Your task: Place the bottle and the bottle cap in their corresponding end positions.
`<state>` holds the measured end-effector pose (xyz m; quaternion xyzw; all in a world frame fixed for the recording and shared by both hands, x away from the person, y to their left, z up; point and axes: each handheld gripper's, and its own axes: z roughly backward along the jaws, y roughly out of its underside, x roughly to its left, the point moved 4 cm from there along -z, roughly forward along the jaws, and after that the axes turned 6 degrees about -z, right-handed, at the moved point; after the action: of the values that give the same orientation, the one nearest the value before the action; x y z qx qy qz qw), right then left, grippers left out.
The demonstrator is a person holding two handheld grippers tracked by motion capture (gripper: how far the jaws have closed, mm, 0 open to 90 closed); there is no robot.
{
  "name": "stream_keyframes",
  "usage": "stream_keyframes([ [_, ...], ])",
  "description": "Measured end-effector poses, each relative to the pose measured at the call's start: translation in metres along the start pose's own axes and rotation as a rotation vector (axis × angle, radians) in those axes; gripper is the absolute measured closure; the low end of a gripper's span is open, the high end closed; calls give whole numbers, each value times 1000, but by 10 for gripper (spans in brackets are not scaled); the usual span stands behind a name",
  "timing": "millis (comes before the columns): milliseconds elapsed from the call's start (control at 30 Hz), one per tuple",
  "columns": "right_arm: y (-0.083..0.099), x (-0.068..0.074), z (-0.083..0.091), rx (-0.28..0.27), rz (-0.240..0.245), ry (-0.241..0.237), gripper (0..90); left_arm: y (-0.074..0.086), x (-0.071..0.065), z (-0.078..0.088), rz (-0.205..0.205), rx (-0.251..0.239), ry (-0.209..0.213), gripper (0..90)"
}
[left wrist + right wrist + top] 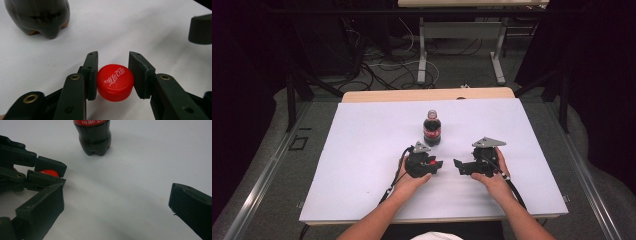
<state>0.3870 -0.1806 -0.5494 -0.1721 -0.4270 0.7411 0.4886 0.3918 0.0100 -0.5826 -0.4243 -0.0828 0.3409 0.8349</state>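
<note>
A dark cola bottle [432, 129] with a red label stands upright near the middle of the white table top [362, 150]. Just in front of it, my left gripper [438, 165] is shut on a red bottle cap [115, 82], which sits flat on the table with its top up and both pads pressing its ribbed side. The bottle's base [40, 17] is beyond the jaws to the left. My right gripper [458, 166] faces the left one at close range, open, with bare table between its jaws [116, 195]. From its view I see the cap [48, 172] and the bottle [95, 137].
The table's wooden back edge [427, 94] lies beyond the bottle. Behind it, cables [382, 70] trail over the floor around another table's legs [422, 60]. Dark frame struts [292, 95] stand at the left and right.
</note>
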Motion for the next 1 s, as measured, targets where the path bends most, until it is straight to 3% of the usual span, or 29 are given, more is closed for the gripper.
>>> stream_keyframes([
  [33,0,1,1,3,-14,-2,0,1,-2,-1,23,-2,0,616],
  [100,0,-1,0,-6,-3,-3,0,4,-3,-1,2,10,-1,616],
  [133,-1,0,1,-5,-7,-3,0,5,-5,-1,19,7,-2,616],
  [167,-1,0,1,-3,-9,0,0,6,-4,0,-10,25,-4,616],
  [200,-1,0,1,-1,-8,-3,0,7,-4,0,-3,21,-8,615],
  [233,-1,0,0,-5,-1,-5,0,8,-2,0,-27,24,-15,615],
  [333,0,1,0,5,-17,-7,0,10,-2,1,-1,32,-12,615],
  [500,0,-1,1,-1,-9,-2,0,12,-2,2,-15,37,-7,613],
  [567,0,-2,1,0,-20,-8,0,12,-3,2,4,36,2,609],
  [767,-1,-3,1,1,-14,-7,0,12,-6,2,20,29,24,519],
  [867,-1,-3,1,0,-25,-13,0,12,-5,5,-2,40,28,476],
  [1000,-1,-3,1,-1,-24,-11,0,10,-3,14,23,27,22,425],
])
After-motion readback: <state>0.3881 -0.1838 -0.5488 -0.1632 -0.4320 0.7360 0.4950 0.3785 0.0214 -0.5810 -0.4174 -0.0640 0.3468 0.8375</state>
